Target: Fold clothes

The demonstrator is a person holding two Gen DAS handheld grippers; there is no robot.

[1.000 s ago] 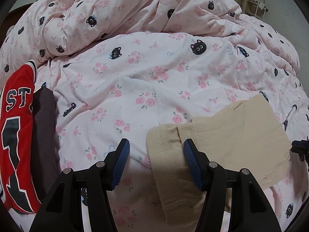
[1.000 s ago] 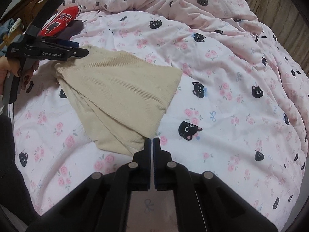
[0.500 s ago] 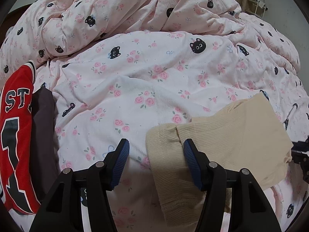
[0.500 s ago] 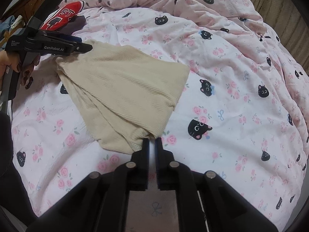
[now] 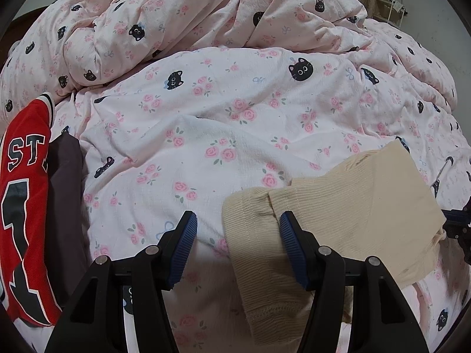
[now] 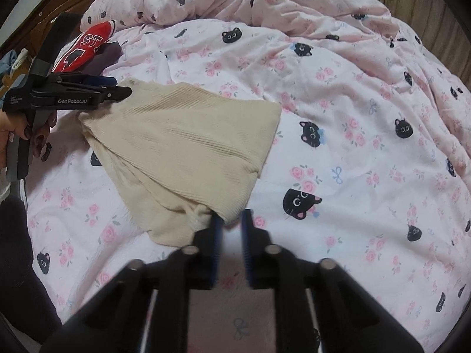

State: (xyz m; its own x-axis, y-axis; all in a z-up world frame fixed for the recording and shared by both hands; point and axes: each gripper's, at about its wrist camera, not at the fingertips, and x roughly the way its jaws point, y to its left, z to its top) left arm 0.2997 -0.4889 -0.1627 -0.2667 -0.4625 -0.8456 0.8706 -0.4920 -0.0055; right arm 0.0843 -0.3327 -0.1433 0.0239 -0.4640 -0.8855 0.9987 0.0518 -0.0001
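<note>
We see the beige top (image 6: 188, 144) lying folded on the quilt (image 6: 353, 147), spread from near centre towards the left in the right wrist view. Our right gripper (image 6: 229, 229) has its jaws a little apart, and a bunched corner of the top sits just by the left finger; we cannot tell whether it touches. Our left gripper (image 5: 235, 232) hangs with jaws wide apart over the top's near left end, the cloth lying beneath and between them, unclamped. A red jersey (image 5: 23, 194) and a dark garment (image 5: 64, 206) lie together at the far left.
</note>
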